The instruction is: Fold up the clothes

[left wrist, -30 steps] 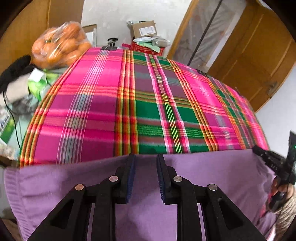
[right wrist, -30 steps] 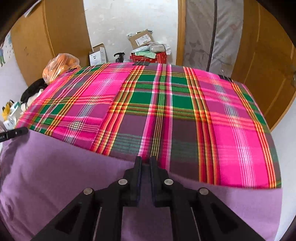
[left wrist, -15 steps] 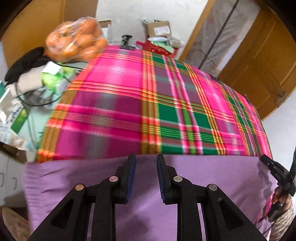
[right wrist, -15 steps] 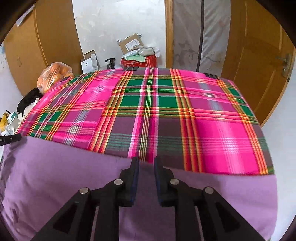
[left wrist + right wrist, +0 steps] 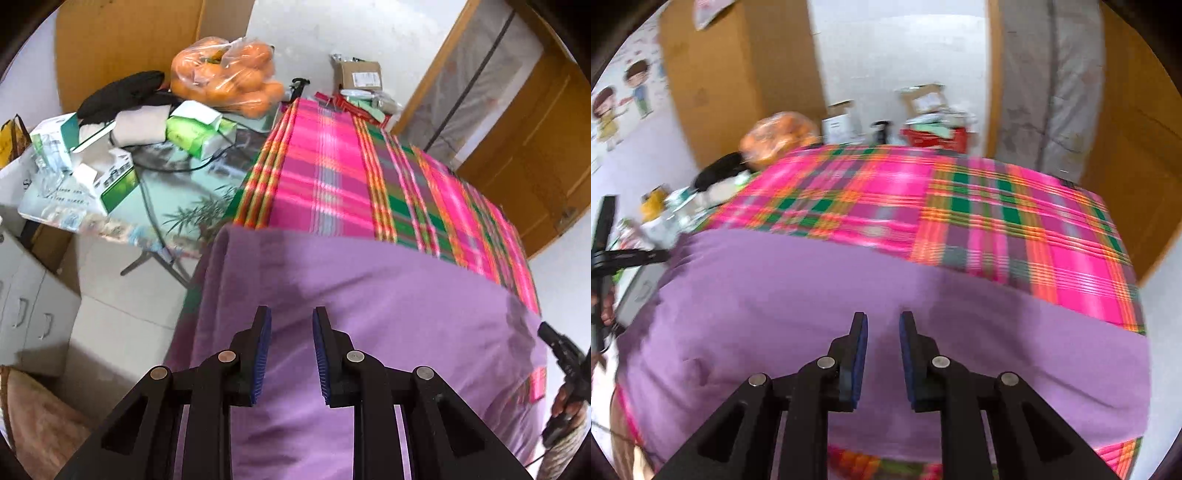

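A: Where is the garment sitting?

B: The purple garment [image 5: 369, 314] is lying spread flat across the near part of the plaid cloth [image 5: 332, 184] that is covering the table. In the left wrist view its left edge is hanging over the table's side; in the right wrist view the garment [image 5: 849, 295] is reaching almost to the right edge, with plaid cloth [image 5: 997, 206] showing beyond it and a strip showing at the near corner.

A: What are the 2 grippers doing?

B: The left gripper [image 5: 291, 350] is hovering over the garment's left part with its 2 fingers standing apart, blue pads [image 5: 260, 354] facing each other and nothing between them. The right gripper [image 5: 882, 354] is hovering over the middle of the garment, fingers likewise parted and gripping nothing. Whether the tips are touching the fabric, I cannot tell.

A: Is anything else showing?

B: In the left wrist view, a bag of oranges [image 5: 225, 74], tissue packs [image 5: 199, 129] and a black item [image 5: 122, 92] are crowding a side table [image 5: 177, 206] just beside the plaid cloth. The right gripper is also peeking in at that view's right edge, held by a hand [image 5: 565, 410]. The right wrist picture is blurring, so small details there are unclear.
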`<action>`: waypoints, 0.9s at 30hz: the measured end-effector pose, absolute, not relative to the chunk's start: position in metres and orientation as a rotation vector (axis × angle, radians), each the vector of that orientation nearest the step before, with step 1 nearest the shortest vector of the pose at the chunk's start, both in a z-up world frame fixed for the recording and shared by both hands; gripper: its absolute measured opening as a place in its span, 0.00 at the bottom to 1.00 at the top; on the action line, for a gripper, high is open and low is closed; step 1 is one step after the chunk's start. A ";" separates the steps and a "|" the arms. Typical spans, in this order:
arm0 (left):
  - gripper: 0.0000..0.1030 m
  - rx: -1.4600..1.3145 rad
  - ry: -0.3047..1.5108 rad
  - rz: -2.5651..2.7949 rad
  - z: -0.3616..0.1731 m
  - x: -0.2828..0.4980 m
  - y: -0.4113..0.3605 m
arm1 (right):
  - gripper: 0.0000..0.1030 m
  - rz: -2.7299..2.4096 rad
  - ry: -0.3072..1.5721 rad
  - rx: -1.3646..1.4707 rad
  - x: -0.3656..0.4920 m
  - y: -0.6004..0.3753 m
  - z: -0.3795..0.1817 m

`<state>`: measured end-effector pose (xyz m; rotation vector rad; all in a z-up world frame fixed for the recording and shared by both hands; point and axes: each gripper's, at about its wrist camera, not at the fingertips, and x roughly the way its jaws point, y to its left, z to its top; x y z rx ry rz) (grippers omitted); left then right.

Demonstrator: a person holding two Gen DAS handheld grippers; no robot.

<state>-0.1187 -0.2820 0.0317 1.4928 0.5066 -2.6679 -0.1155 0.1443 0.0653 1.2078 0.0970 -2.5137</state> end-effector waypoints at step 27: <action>0.23 1.454 0.521 -2.705 0.000 -0.182 -0.295 | 0.18 -2.359 0.203 1.283 -0.155 0.048 0.029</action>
